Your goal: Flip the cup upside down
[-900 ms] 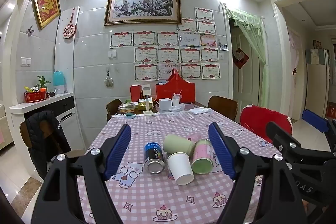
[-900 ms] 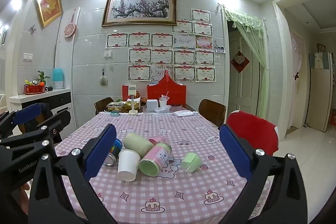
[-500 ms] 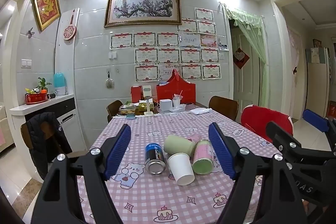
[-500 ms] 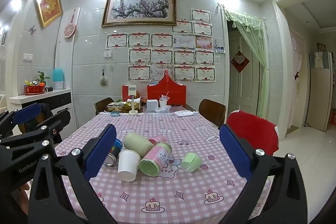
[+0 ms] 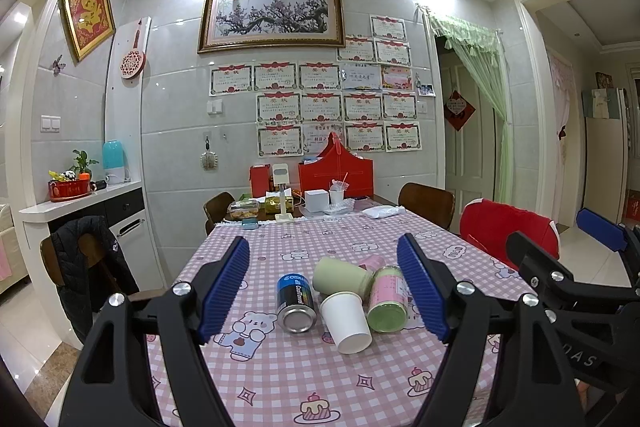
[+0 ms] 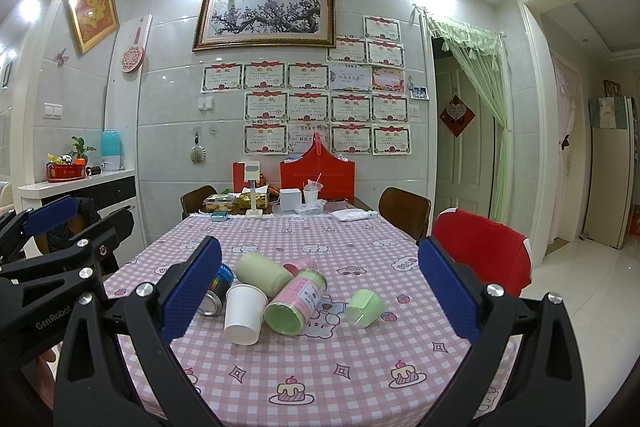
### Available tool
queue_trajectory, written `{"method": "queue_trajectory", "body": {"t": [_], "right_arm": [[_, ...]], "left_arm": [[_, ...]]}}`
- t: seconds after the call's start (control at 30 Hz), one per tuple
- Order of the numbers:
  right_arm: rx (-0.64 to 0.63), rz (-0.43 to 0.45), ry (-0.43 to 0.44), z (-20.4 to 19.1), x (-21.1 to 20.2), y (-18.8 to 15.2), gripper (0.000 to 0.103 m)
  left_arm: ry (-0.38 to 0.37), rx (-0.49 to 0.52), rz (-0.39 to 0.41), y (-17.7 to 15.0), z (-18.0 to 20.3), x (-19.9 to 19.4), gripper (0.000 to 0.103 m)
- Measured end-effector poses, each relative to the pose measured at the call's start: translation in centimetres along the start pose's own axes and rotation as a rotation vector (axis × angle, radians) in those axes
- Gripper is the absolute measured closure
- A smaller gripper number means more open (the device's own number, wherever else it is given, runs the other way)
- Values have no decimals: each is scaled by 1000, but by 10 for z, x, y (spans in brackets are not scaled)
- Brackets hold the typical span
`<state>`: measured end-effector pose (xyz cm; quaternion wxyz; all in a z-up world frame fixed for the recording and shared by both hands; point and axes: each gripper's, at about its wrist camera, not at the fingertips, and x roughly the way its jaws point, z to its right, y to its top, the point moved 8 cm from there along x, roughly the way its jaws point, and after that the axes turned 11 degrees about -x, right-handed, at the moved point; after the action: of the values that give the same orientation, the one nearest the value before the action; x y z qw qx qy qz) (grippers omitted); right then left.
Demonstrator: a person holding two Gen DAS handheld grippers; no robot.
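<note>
A white paper cup (image 5: pixel 347 321) (image 6: pixel 243 313) lies on its side on the pink checked tablecloth, among a pale green cup (image 5: pixel 340 277) (image 6: pixel 263 271), a pink-and-green tin (image 5: pixel 388 303) (image 6: pixel 295 302) and a dark can (image 5: pixel 296 303) (image 6: pixel 214 293). A small light green cup (image 6: pixel 365 307) lies to their right. My left gripper (image 5: pixel 326 289) is open and empty, held above the near table edge. My right gripper (image 6: pixel 320 297) is open and empty beside it.
The table (image 6: pixel 360 367) carries a red box (image 6: pixel 318 177), a white box and snacks at its far end. Chairs stand around it, one with a red cover (image 6: pixel 484 251). A counter (image 5: pixel 80 199) stands at the left.
The left gripper has shifted very slightly; the objects look a touch further right and lower in its view. The right gripper has not moved.
</note>
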<state>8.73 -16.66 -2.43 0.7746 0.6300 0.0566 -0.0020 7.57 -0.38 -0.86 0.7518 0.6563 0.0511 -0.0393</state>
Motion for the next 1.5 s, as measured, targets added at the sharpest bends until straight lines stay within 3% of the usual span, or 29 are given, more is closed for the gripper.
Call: {"method": "queue_trajectory", "body": {"t": [1.5], "right_arm": [[12, -23, 11, -1, 2, -8, 8]], "left_arm": [[1, 10, -35, -9, 1, 11, 28]]}}
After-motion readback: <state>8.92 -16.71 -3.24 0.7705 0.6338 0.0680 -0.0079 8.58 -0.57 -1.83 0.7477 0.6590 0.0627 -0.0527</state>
